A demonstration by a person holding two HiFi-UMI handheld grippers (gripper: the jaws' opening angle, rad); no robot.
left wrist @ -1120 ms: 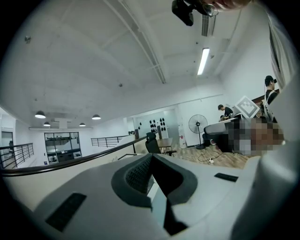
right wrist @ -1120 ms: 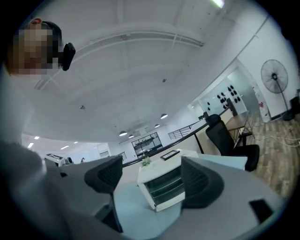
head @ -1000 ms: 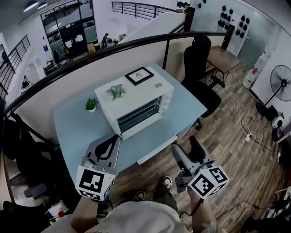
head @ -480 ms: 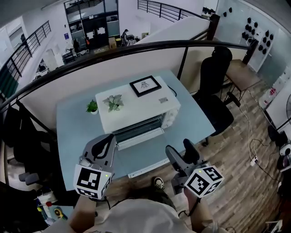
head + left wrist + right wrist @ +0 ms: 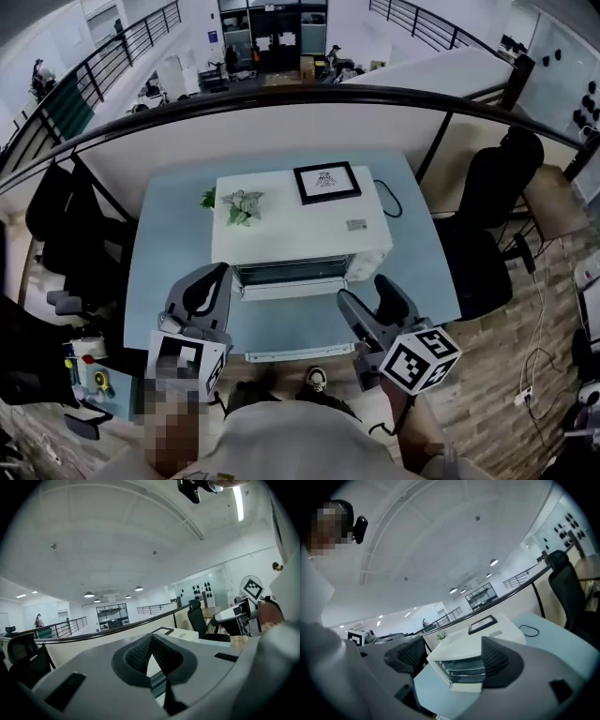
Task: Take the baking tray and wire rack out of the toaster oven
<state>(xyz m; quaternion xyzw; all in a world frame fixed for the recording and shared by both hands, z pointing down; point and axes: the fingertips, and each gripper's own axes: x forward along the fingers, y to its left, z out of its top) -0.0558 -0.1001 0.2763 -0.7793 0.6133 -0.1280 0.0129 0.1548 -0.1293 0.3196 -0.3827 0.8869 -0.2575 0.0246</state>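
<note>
While before toaster oven (image 5: pixel 298 223), left claw (image 5: pixel 222 272) closed, right claw (image 5: pixel 366 291) agape.

Left gripper (image 5: pixel 221 274) closed (nothing between), right gripper (image 5: pixel 367 293) spread wide.

The head view looks steeply down from above onto the tabletop (image 5: pixel 169 272), with the oven (image 5: pixel 300 220) mid-frame and the left tool (image 5: pixel 214 281) and right tool (image 5: pixel 366 292) at its lower edge. The left tool's camera sits close behind its closed jaws, faces nearly level and takes in mostly ceiling (image 5: pixel 117 536), the oven top just past them. The right tool's camera looks along its spread jaws at the near oven front. All three views share the oven, and each tool camera catches the other tool at its edge.
</note>
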